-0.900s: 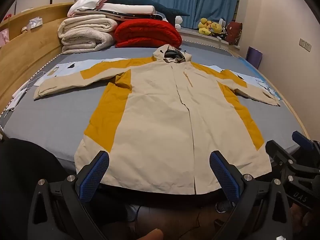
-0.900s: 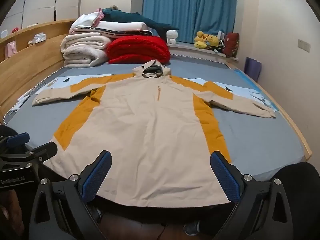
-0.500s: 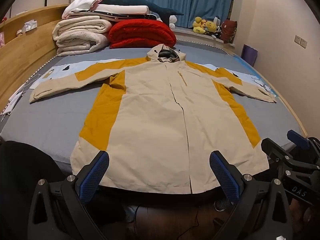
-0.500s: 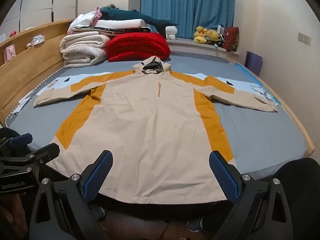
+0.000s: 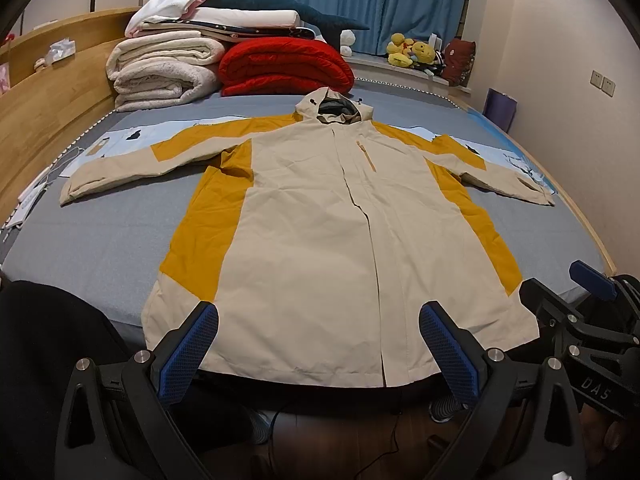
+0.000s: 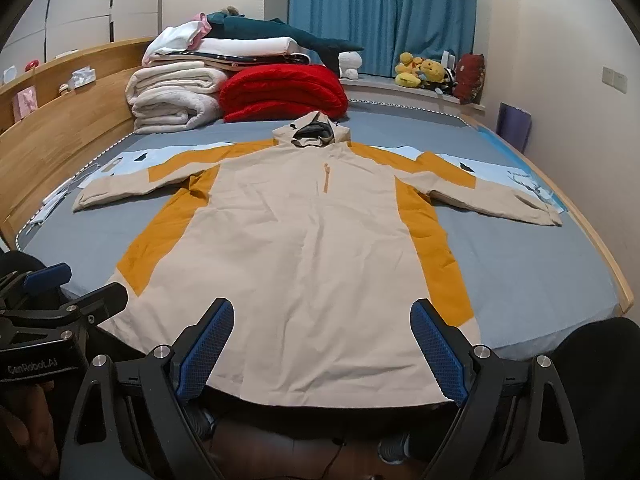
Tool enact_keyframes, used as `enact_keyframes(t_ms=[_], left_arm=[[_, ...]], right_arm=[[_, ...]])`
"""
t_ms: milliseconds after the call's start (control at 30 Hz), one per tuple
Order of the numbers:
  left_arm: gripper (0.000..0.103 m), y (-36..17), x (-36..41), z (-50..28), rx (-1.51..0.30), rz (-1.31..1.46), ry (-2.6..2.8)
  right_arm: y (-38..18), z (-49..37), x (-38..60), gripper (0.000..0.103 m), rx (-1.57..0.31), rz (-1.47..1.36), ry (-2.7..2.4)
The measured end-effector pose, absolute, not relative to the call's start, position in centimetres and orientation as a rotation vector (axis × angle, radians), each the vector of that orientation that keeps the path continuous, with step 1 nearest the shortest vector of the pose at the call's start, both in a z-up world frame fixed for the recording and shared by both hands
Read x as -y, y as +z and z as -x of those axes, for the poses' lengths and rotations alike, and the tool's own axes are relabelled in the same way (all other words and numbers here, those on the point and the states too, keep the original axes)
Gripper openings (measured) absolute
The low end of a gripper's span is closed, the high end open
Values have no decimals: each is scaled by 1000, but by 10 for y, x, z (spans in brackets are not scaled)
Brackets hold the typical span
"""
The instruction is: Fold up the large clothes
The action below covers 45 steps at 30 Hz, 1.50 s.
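Observation:
A long beige hooded jacket [image 5: 320,248] [image 6: 304,248] with mustard side and shoulder panels lies flat, front up, on the grey bed, sleeves spread out to both sides and hood at the far end. Its hem hangs slightly over the near bed edge. My left gripper [image 5: 318,344] hovers open above the hem, nothing between its blue pads. My right gripper [image 6: 322,340] is also open and empty, over the hem a little to the right. Each gripper shows at the edge of the other's view.
Folded white blankets [image 5: 164,72] and a red quilt [image 5: 284,66] are stacked at the bed's far end. A wooden headboard [image 5: 48,112] runs along the left. Plush toys [image 5: 412,54] sit on the window ledge. Below the hem are dark floor, shoes and a cable.
Both views have drifted slightly, with the jacket shifting a little left in the left wrist view. The jacket lies as before and both grippers stay open.

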<state>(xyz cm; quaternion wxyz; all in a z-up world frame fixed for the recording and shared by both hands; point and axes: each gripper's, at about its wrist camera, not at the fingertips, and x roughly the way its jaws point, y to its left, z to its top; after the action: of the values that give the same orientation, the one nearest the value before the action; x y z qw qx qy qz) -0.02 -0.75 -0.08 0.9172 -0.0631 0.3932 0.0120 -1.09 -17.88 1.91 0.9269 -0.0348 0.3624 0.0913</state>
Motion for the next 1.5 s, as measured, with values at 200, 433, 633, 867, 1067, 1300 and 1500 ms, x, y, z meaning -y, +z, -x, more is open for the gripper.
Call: enact_keyframes(t_ms=[200, 433, 633, 867, 1067, 1300, 1500], left_arm=[[100, -1, 8, 0, -809, 130, 26], [100, -2, 9, 0, -809, 129, 25], [100, -3, 10, -1, -811, 131, 25], [100, -2, 8, 0, -810, 129, 26], [100, -2, 10, 0, -810, 129, 25], [100, -2, 8, 0, -811, 131, 25], [100, -6, 7, 1, -813, 132, 26]], right_arm=[[21, 11, 177, 90, -748, 67, 186], [21, 10, 177, 90, -748, 69, 184], [20, 11, 176, 90, -750, 68, 182], [20, 10, 177, 90, -749, 68, 180], [20, 10, 177, 90, -750, 67, 181], [20, 10, 176, 90, -751, 69, 182], [20, 10, 176, 90, -751, 66, 180]])
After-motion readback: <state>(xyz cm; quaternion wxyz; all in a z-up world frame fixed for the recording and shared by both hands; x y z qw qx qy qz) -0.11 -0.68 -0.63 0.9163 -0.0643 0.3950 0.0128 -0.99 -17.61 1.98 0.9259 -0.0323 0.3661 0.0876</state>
